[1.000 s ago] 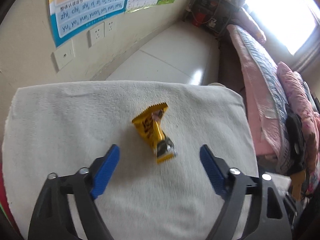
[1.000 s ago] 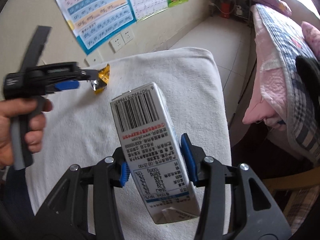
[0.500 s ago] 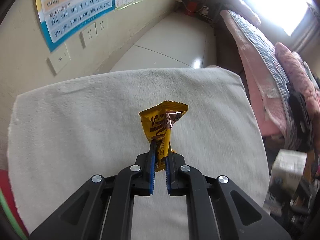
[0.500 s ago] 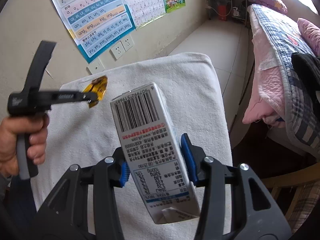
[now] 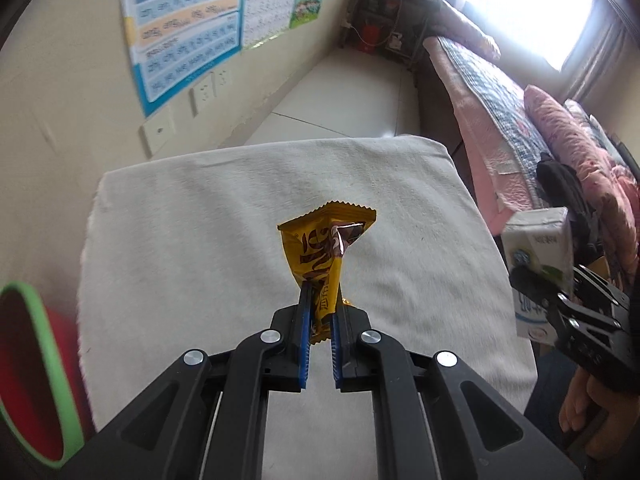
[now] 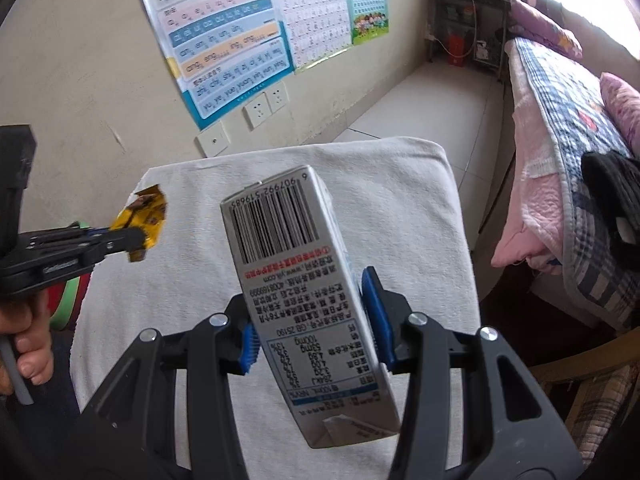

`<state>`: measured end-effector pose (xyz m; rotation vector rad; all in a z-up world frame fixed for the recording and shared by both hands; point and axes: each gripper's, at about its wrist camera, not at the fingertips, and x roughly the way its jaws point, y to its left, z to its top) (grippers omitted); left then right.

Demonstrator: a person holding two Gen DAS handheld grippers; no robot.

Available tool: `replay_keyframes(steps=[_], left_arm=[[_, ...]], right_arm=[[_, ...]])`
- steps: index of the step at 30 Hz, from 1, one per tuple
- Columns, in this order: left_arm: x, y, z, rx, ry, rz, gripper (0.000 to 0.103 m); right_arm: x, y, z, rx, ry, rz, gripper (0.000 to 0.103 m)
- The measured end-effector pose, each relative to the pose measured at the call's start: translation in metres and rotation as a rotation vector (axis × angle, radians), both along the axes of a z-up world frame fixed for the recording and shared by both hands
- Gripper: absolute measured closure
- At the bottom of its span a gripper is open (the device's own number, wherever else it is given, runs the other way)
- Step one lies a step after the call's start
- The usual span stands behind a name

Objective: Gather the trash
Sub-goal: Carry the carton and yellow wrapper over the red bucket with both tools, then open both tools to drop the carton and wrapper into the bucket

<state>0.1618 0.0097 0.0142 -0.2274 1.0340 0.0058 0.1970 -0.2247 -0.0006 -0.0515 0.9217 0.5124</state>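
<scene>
My left gripper (image 5: 320,312) is shut on a yellow snack wrapper (image 5: 326,248) and holds it up above the white towel-covered table (image 5: 200,220). The wrapper (image 6: 142,218) and left gripper (image 6: 132,240) also show at the left of the right wrist view. My right gripper (image 6: 310,320) is shut on a grey milk carton (image 6: 304,280) with a barcode, held above the table (image 6: 400,184). The carton (image 5: 538,256) shows at the right edge of the left wrist view, in the right gripper (image 5: 536,280).
A red bin with a green rim (image 5: 28,364) stands at the table's left side, low in the left wrist view; it also shows (image 6: 70,296) behind the left gripper. A bed with pink quilt (image 6: 560,184) lies right. A wall with posters (image 6: 224,40) is behind.
My left gripper closed on the wrapper and lifted it off the towel, moving left toward the bin side. The right gripper keeps holding the carton, raised slightly.
</scene>
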Motion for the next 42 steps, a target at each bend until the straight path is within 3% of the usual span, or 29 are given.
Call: replay_keyframes(steps=[16,25,37,39,40,41,42], left_arm=[[-0.119,0.114,0.017,-0.004,-0.046,0.212,0.097],[-0.174,0.201,0.027,0.004,-0.066,0.372,0.096],[-0.233,0.290,0.028,-0.050,-0.100,0.507,0.094],[-0.239,0.299,0.027,-0.051,-0.105,0.529,0.090],[-0.241,0.302,0.027,-0.049,-0.105,0.540,0.082],[-0.244,0.306,0.025,-0.044,-0.101,0.562,0.050],[-0.247,0.307,0.024,-0.045,-0.104,0.574,0.027]], right_arm=[[-0.049,0.121,0.036,-0.021,-0.055,0.208,0.059],[-0.084,0.245,0.048,0.026,-0.072,0.438,0.059],[-0.123,0.391,0.032,0.065,0.030,0.628,0.059],[-0.127,0.410,0.029,0.057,0.033,0.643,0.058],[-0.127,0.415,0.028,0.056,0.038,0.645,0.053],[-0.125,0.423,0.026,0.053,0.050,0.650,0.044],[-0.125,0.425,0.024,0.046,0.059,0.651,0.025]])
